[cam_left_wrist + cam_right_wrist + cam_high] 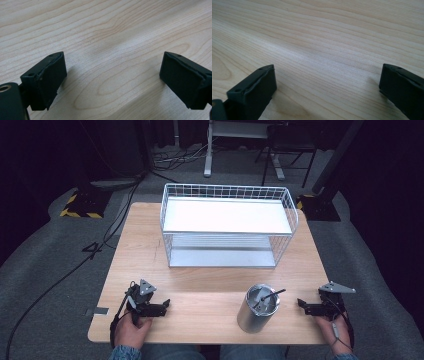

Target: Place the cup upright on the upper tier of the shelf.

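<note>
A metal cylindrical can [258,308] with a dark stick poking out of its top stands upright near the table's front edge, right of centre. My left gripper [165,305] rests on the wood at the front left, held by a hand, pointing right, well apart from the can. My right gripper [301,304] lies at the front right, pointing left, a short way from the can. In the left gripper view the black jaws stand wide apart around my left gripper [112,75] with bare wood between. The right gripper view shows my right gripper [327,92] likewise open over bare wood.
A white wire two-tier basket rack [227,226] stands at the back middle of the wooden table [145,255]. Grey carpet, cables and black stands surround the table.
</note>
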`<state>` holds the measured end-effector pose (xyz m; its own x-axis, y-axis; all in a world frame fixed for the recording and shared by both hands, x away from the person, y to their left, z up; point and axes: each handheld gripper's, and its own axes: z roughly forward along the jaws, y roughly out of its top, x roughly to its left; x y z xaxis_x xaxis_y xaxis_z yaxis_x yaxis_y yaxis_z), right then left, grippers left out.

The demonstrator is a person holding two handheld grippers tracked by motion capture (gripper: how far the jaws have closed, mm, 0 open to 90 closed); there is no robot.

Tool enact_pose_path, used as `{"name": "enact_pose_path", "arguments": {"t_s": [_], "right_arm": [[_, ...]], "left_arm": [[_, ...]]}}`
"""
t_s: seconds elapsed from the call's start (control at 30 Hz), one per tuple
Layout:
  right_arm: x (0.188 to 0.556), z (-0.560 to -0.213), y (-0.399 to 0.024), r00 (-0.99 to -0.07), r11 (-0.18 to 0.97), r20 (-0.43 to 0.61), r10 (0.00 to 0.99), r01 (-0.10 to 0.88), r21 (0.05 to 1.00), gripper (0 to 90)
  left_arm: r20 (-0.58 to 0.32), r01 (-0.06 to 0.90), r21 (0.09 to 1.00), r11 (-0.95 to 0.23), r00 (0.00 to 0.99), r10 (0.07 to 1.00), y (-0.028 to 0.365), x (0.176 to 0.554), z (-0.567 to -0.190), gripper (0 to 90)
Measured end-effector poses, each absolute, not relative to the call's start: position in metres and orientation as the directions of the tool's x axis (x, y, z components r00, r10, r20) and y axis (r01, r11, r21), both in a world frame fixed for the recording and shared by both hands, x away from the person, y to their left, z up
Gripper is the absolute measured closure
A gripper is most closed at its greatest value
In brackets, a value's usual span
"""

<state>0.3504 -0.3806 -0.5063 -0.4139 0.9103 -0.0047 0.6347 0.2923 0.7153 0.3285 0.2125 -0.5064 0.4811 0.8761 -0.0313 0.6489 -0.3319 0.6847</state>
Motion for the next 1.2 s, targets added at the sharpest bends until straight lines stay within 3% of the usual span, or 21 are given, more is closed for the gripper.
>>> {"name": "enact_pose_path", "arguments": {"t_s": [0.43, 1.2], "right_arm": [[0.351, -0.499, -0.382, -0.401, 0.285, 0.008, 0.916, 0.665, 0.691, 6.6], [0.301, -0.435, -0.366, -0.507, 0.279, 0.042, 0.861, 0.541, 0.794, 6.3]], "left_arm": [[-0.031, 0.652, 0.683, -0.329, 0.476, 0.879, 0.212, 0.332, -0.506, 7.7], [-0.029, 0.654, 0.684, -0.322, 0.466, 0.884, 0.212, 0.334, -0.506, 7.7]]}}
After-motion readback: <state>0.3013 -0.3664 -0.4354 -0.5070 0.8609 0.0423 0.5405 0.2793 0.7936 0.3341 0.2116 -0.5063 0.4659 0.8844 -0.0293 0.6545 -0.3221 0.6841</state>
